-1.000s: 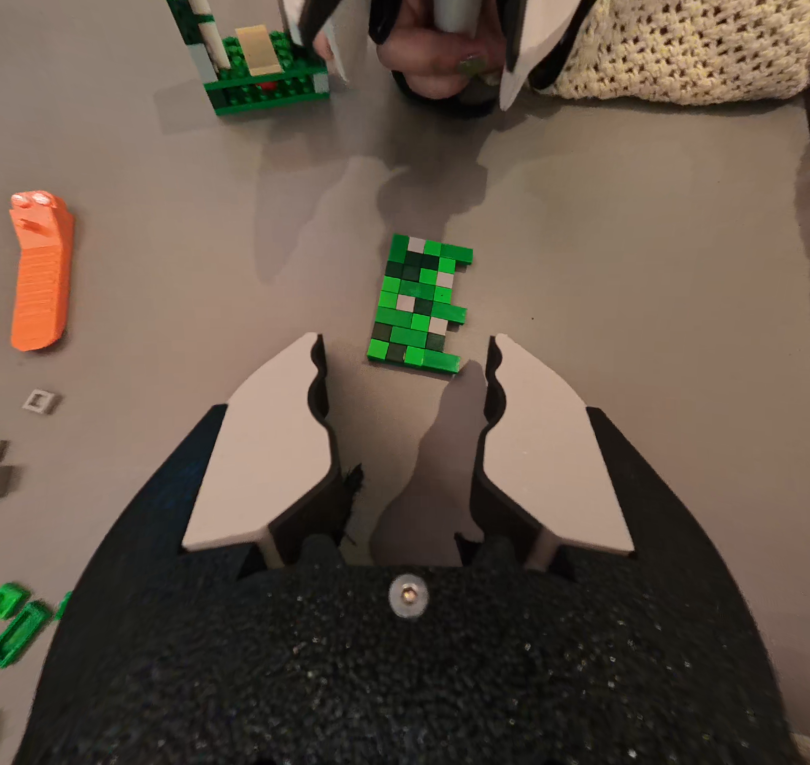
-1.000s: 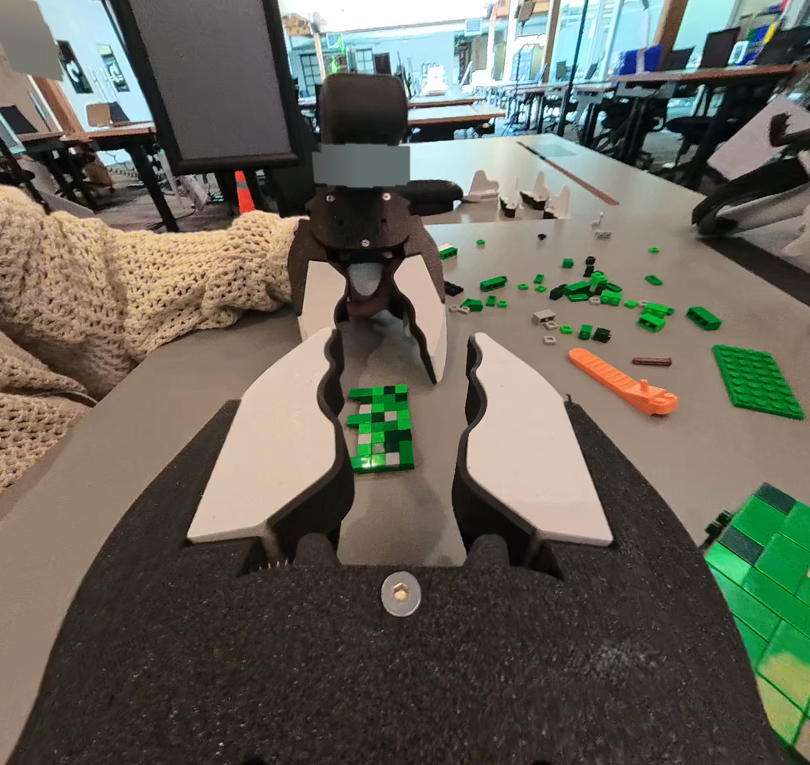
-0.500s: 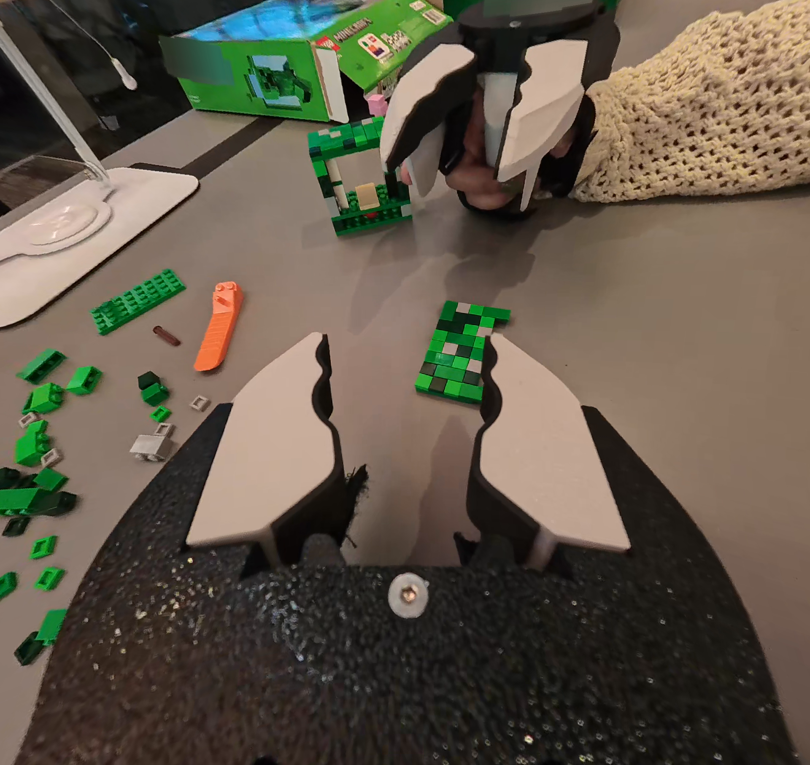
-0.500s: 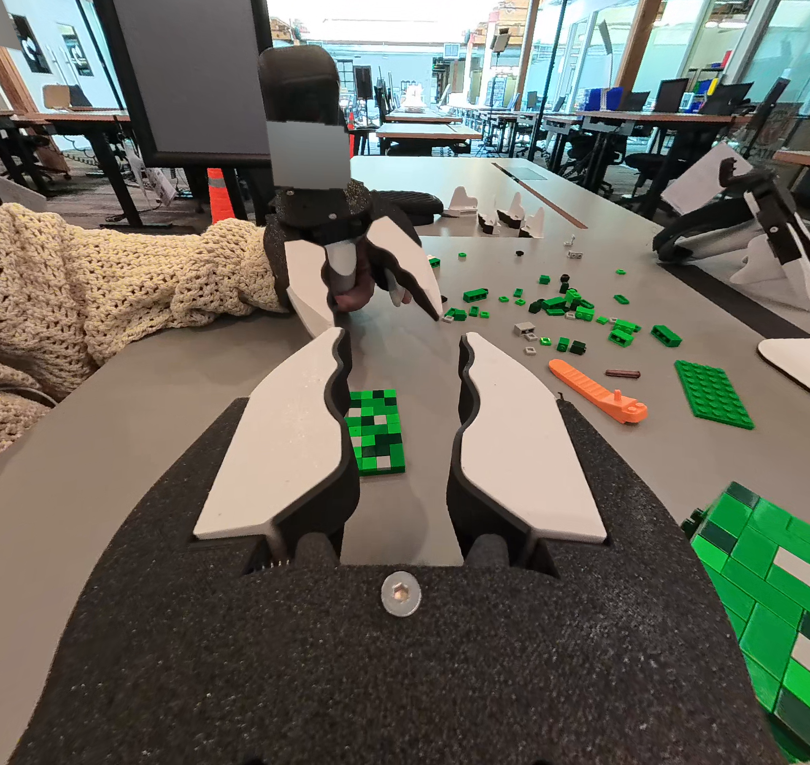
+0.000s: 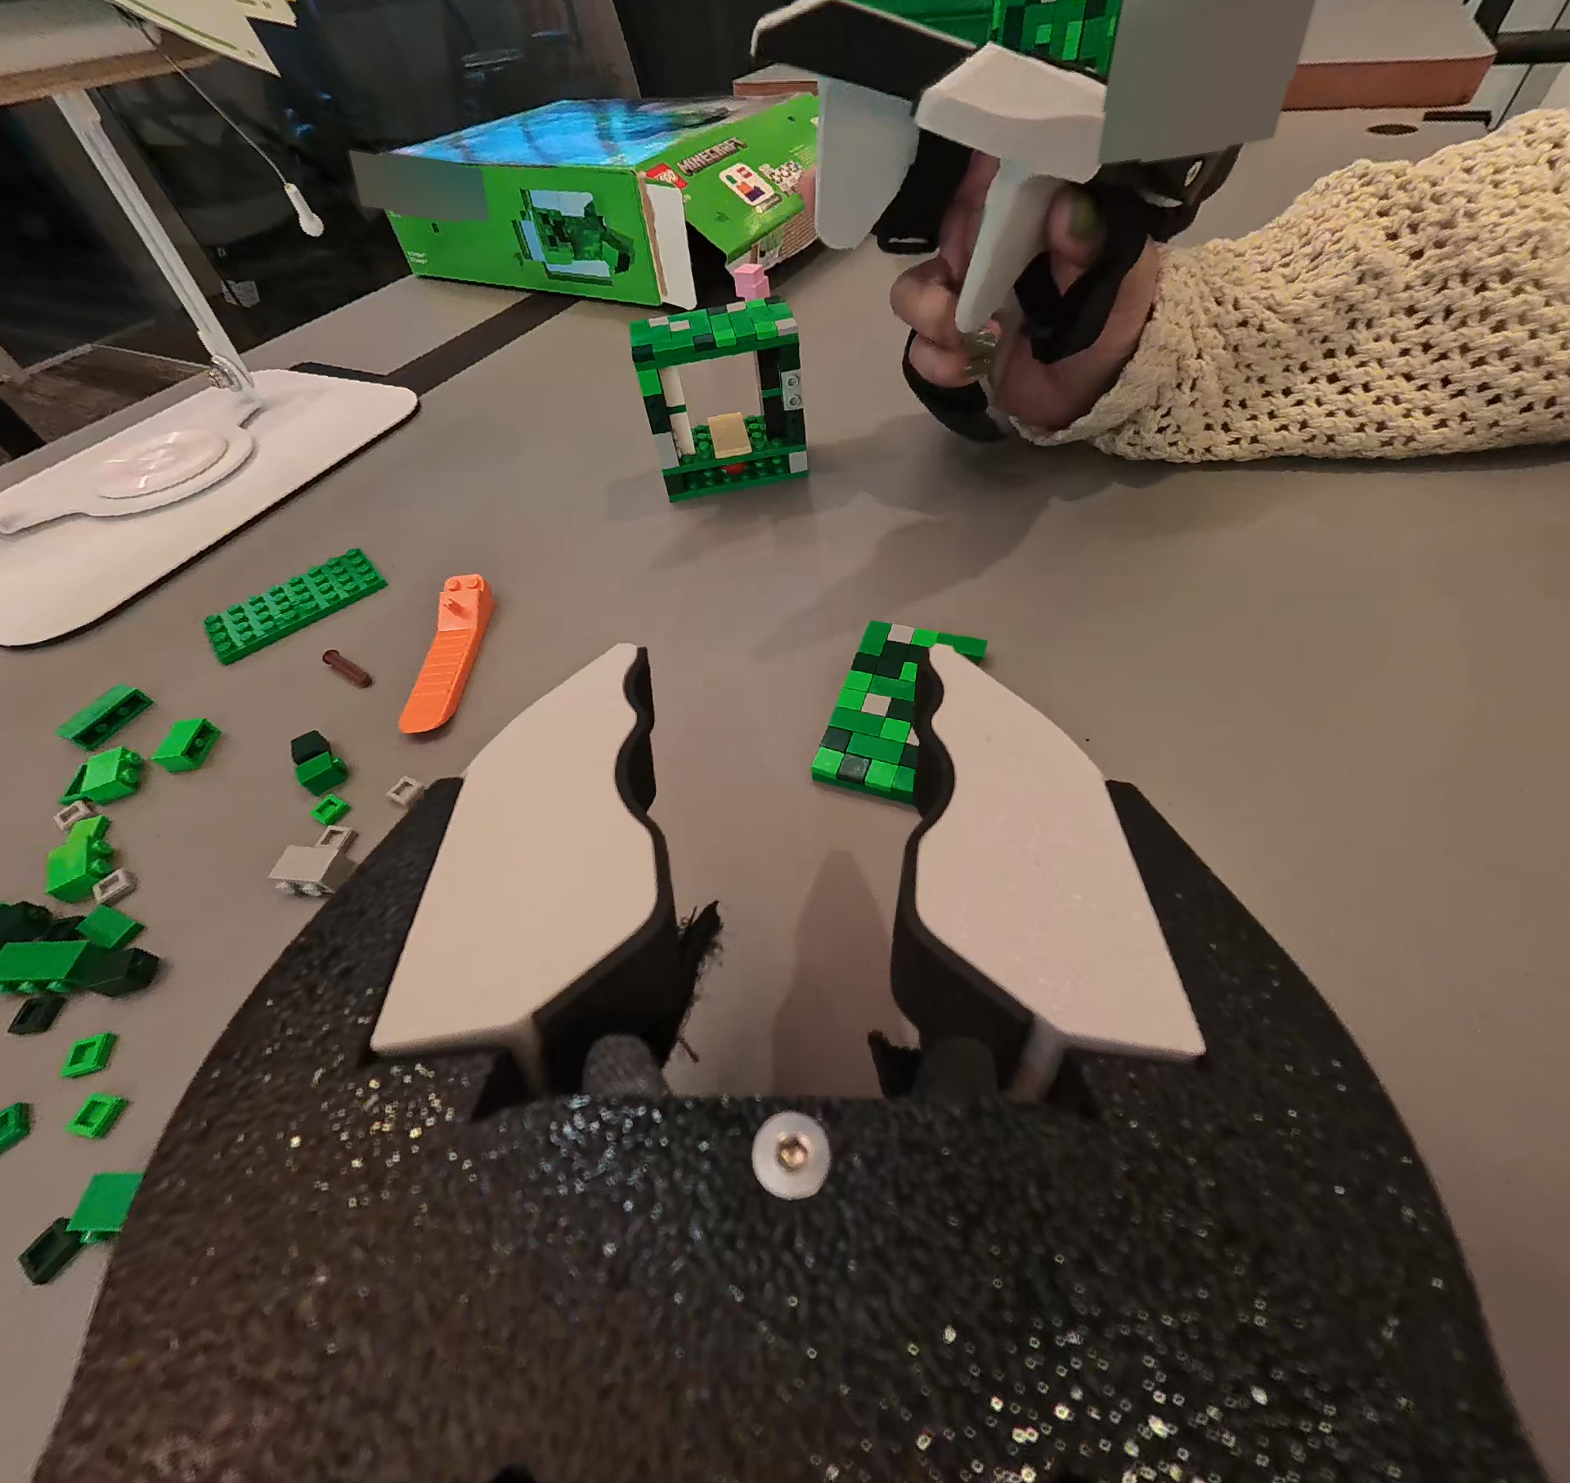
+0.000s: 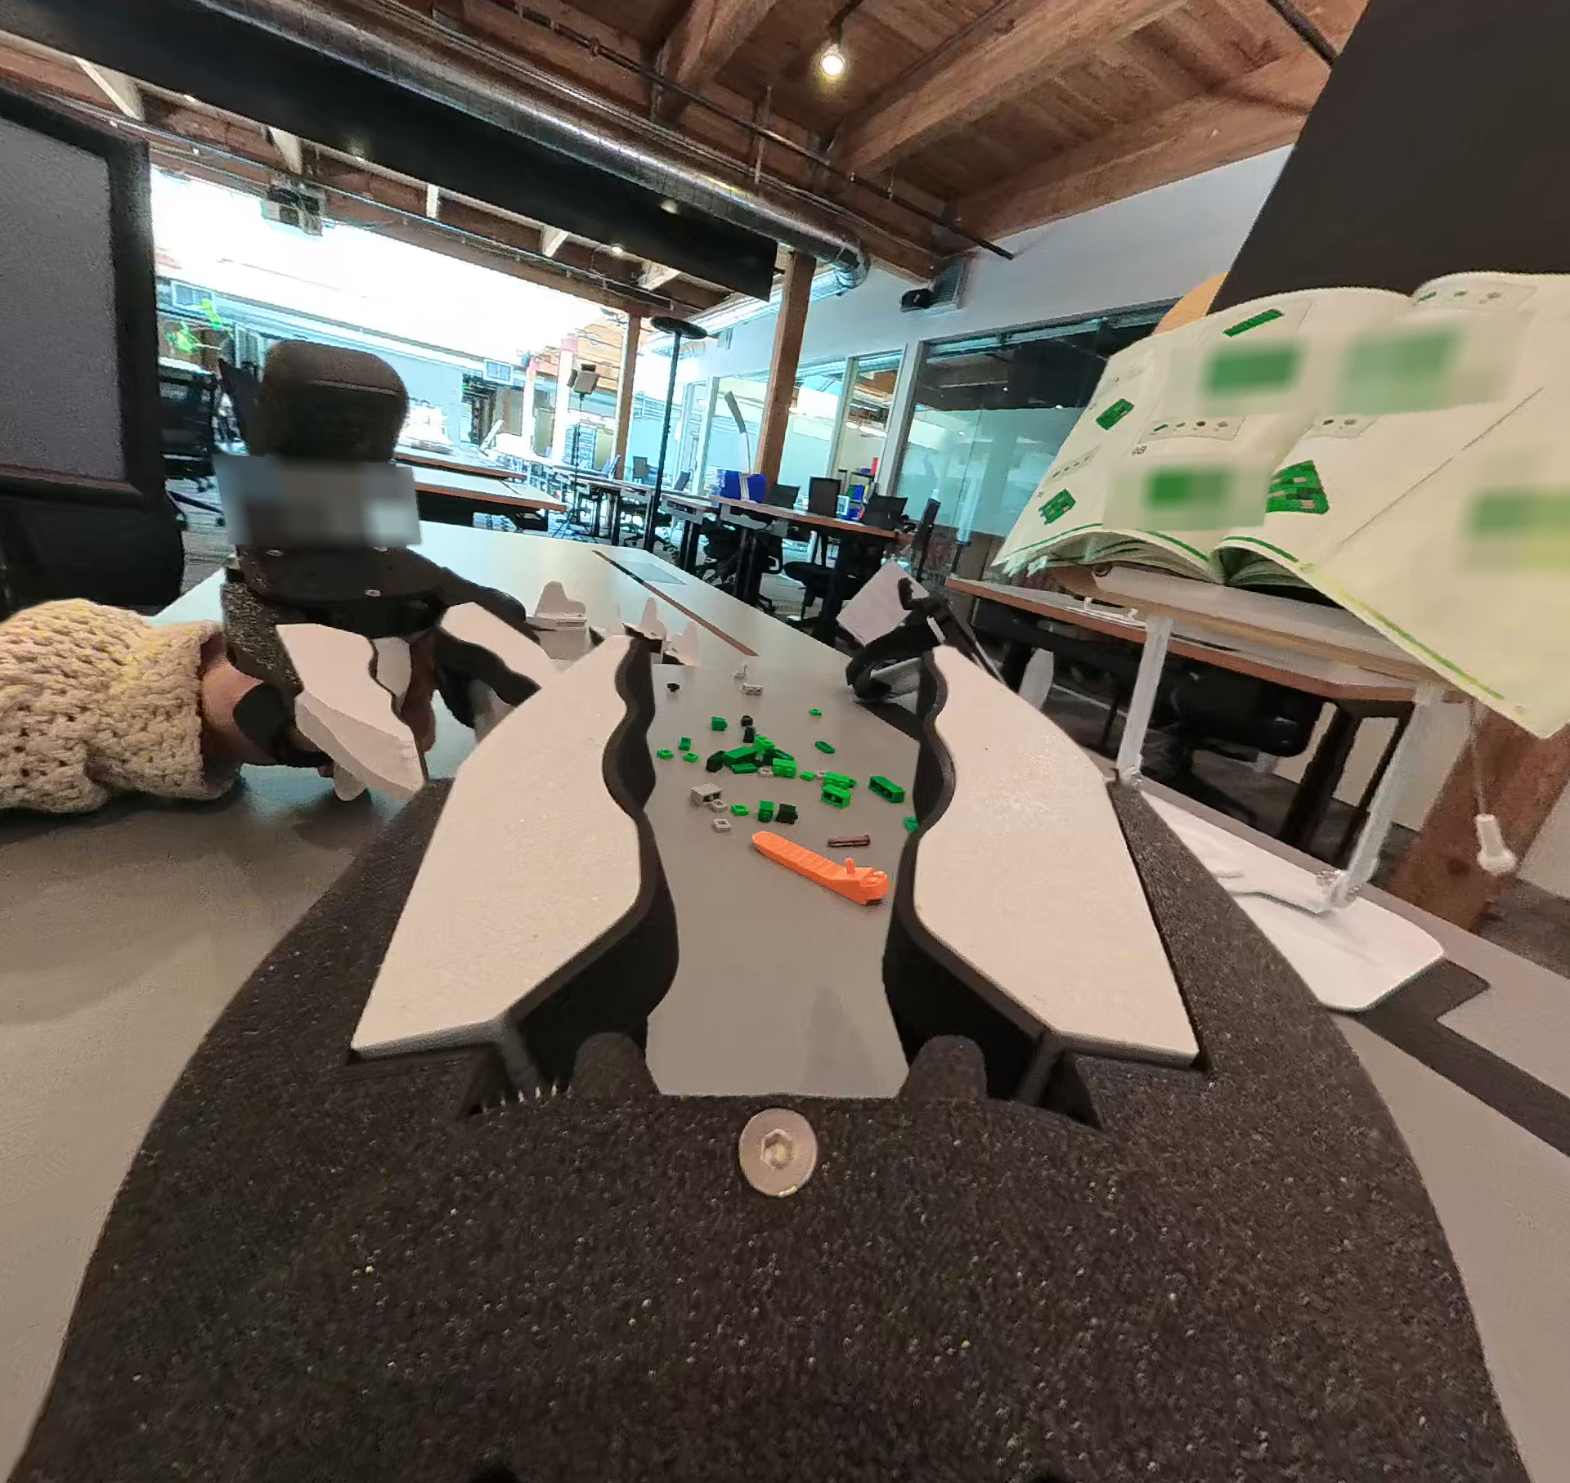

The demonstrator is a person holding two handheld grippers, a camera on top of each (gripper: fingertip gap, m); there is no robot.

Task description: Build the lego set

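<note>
A flat green mosaic panel (image 5: 871, 720) lies on the grey table (image 5: 1189, 678), just ahead of my left gripper (image 5: 786, 661). The gripper's right finger (image 5: 1002, 763) hides the panel's right edge. The left gripper is open and empty. A green frame build (image 5: 722, 397) stands upright farther back. My right gripper (image 6: 782, 661) is open and empty, raised above the table and looking across it. It also shows in the left wrist view (image 5: 900, 134), above and behind the frame. The left gripper also shows in the right wrist view (image 6: 416, 703).
An orange brick separator (image 5: 446, 652), a green plate (image 5: 293, 606) and several loose green and grey pieces (image 5: 93, 780) lie at the left. The set's box (image 5: 578, 211) lies at the back. A white stand base (image 5: 170, 457) carries an open instruction booklet (image 6: 1274, 440).
Both grippers have lifted and tilted up from the panel. The right gripper no longer looks down on the panel. The left gripper has drawn back and left, so the panel now sits by its right finger.
</note>
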